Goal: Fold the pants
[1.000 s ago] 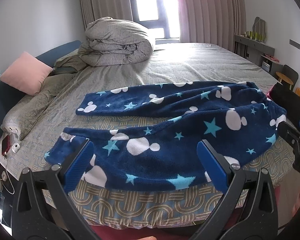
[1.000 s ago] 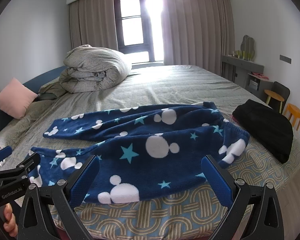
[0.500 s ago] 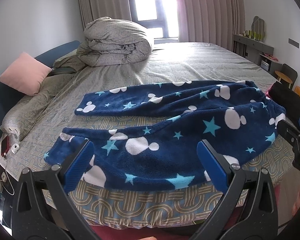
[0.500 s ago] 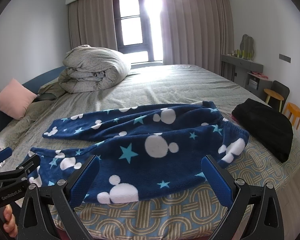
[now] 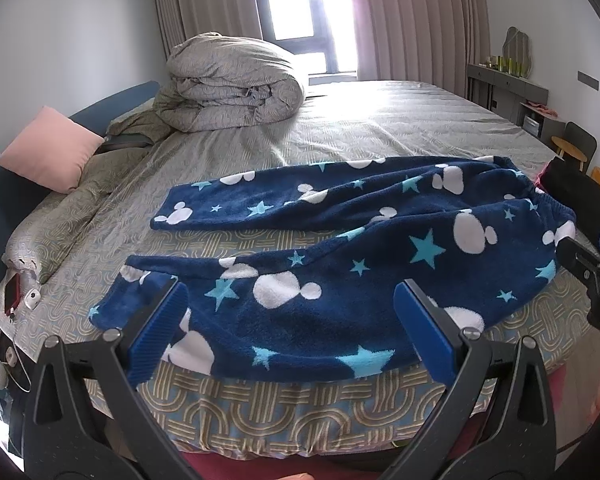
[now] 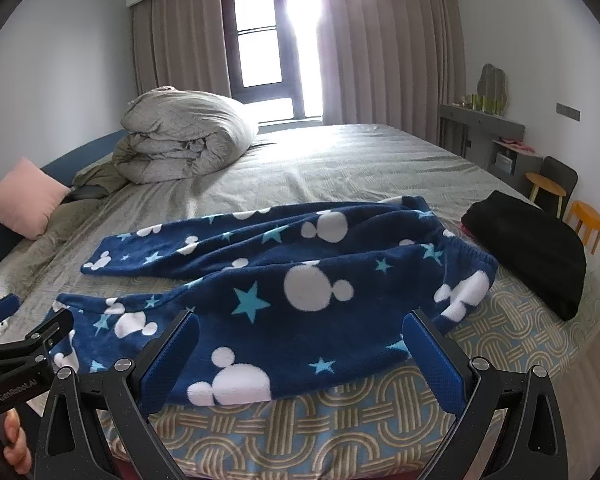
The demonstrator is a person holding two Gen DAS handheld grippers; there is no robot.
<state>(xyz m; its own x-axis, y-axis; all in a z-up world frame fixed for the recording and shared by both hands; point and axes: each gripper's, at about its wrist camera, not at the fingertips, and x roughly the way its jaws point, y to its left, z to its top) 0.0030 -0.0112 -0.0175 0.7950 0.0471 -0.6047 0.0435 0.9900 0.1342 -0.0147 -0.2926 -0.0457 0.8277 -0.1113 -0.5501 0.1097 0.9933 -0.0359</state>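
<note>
Both the left gripper (image 5: 292,324) and right gripper (image 6: 300,354) are hovering with fingers spread and empty over the pants (image 5: 340,264), which are lying flat across the bed (image 5: 380,120), seemingly lining up a first grab.

Partly hidden items around the blue star-print pants (image 5: 340,256)

Right of the pants, the right gripper (image 5: 592,276) is cut off by the frame edge; small dresser items (image 6: 482,100) beyond them are too small to identify.

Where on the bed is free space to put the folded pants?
The wide bare sheet between the pants and the rolled duvet is free. The near edge is crowded: pants, with a black garment at its right.
</note>
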